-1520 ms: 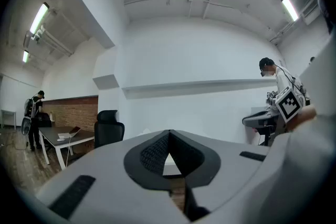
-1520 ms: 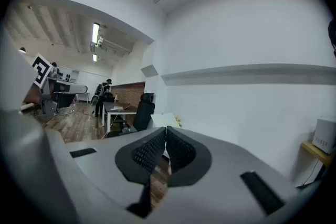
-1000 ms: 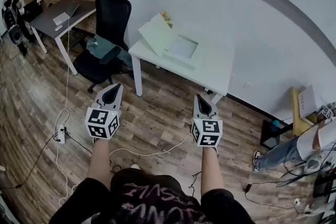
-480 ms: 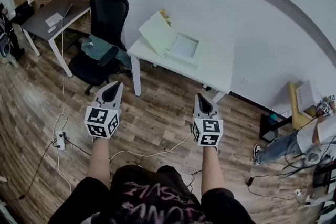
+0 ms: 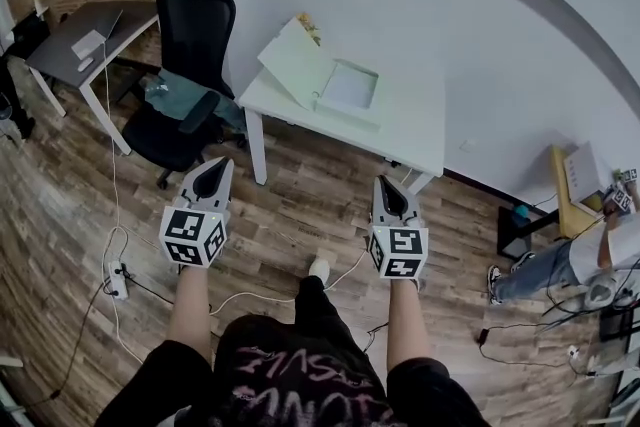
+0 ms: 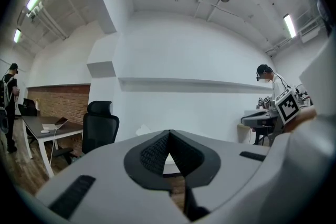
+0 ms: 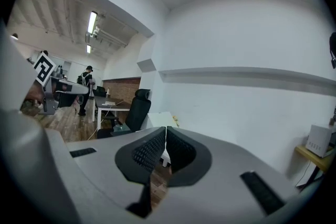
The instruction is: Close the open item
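Observation:
A flat pale box (image 5: 345, 93) lies open on the white table (image 5: 410, 130), its lid (image 5: 297, 60) raised and leaning left. Both grippers hang over the wooden floor, well short of the table and touching nothing. My left gripper (image 5: 212, 177) is shut and empty, with its jaws meeting at the tips in the left gripper view (image 6: 168, 136). My right gripper (image 5: 388, 197) is also shut with nothing between the jaws (image 7: 166, 131). The lid (image 6: 143, 129) shows small and far beyond the left jaws. The box (image 7: 160, 118) shows beyond the right jaws too.
A black office chair (image 5: 190, 65) stands left of the table, with a grey desk (image 5: 85, 30) behind it. Cables and a power strip (image 5: 118, 267) lie on the floor. At the right are a yellow side table (image 5: 565, 200), a black stand (image 5: 520, 245) and a person (image 5: 600, 265).
The view has shifted toward the table, which sits slightly nearer. A foot now shows stepping forward between the grippers. Both grippers stay shut and level.

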A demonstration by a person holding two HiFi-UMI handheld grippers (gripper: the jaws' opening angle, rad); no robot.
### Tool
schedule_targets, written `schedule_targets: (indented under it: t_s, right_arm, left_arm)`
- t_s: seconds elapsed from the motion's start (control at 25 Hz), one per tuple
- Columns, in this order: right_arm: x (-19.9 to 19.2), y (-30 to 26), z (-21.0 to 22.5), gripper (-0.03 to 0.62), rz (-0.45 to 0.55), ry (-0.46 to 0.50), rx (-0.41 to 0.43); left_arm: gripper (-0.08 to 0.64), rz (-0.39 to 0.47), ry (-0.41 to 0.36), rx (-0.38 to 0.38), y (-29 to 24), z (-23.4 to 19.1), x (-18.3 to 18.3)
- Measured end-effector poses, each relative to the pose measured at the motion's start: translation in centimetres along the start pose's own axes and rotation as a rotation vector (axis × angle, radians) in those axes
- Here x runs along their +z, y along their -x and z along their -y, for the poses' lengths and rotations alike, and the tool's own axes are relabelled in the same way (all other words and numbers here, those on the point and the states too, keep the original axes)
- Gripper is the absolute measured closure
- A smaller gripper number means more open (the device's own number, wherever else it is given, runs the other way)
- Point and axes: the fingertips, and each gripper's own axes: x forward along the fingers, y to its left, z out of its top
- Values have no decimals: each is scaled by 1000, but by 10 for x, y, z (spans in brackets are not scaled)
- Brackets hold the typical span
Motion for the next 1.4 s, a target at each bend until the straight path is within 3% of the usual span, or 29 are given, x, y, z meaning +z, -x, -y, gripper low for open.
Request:
schedule_targets:
  t_s: [0.2,0.4,0.8,1.08,1.4]
  right_arm:
    - [-12,-39,5,568,-19,-3,5]
    - [-21,-87,30,568,-34,-20,-7]
    - [-47,-215,106,569,-102,-32,-5]
    - [-51,-306,146,569,-117,-35,43]
    - [-57,-355,171,568,-123,-50,61]
  left_arm:
    - [548,2,37,8,-34,-22,-7]
    - [548,-18,6,14,-82,-40,-11]
    - [548,-88,29,32,-225,-64,-36]
    - [548,-120,18,64,-316,-79,-41]
    - [548,-146,-8,63,-372,-81,-43]
